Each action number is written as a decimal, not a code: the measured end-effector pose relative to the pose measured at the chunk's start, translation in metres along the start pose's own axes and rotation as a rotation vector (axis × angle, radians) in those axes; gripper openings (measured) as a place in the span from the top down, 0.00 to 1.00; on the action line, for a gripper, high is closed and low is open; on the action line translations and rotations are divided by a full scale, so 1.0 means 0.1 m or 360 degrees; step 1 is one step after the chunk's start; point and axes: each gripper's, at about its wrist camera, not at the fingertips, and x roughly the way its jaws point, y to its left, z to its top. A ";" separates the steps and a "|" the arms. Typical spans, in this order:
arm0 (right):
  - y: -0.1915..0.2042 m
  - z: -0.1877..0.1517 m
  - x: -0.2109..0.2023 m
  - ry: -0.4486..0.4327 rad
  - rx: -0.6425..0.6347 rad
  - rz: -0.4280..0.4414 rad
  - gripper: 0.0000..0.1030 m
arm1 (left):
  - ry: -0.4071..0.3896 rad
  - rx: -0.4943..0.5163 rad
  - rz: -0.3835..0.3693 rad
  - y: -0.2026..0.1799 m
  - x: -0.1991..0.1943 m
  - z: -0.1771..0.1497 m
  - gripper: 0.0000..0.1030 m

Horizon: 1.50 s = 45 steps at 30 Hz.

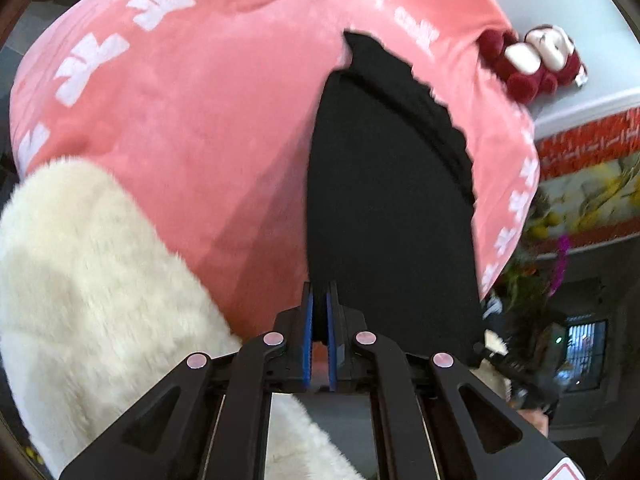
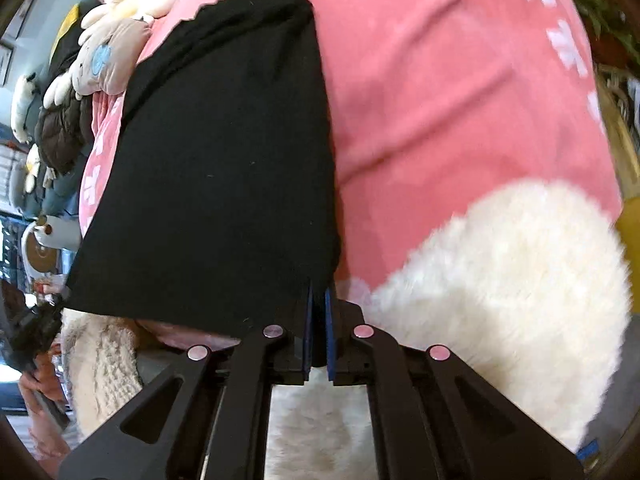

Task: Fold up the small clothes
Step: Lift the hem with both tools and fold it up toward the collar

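A small black garment [image 1: 392, 208] with a scalloped far edge lies on a pink blanket [image 1: 192, 112]. My left gripper [image 1: 319, 300] is shut on its near left corner. The same black garment [image 2: 224, 168] fills the left half of the right wrist view. My right gripper [image 2: 318, 296] is shut on its near right corner. Both near corners are pinched between blue pads and the cloth stretches away from the fingers toward the far edge.
A white fluffy garment [image 1: 88, 280] lies on the near blanket, also in the right wrist view [image 2: 500, 280]. A red-and-white plush [image 1: 536, 64] sits at the blanket's right edge. Flower and doll plushes [image 2: 116, 32] lie far left. The other hand-held gripper [image 2: 32, 328] shows at lower left.
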 end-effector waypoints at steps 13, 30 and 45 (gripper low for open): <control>0.04 0.00 -0.06 -0.0003 -0.0016 0.0037 0.96 | -0.0018 -0.0063 -0.0024 0.04 -0.08 -0.08 0.99; 0.70 1.63 -1.05 -0.0644 -0.0147 0.0307 0.96 | -0.0348 0.0441 -0.0139 -1.33 -0.33 1.44 0.99; 0.55 2.65 0.03 -0.0664 0.0025 -0.0005 0.50 | -0.0502 0.0314 0.0291 -1.30 0.92 2.98 0.58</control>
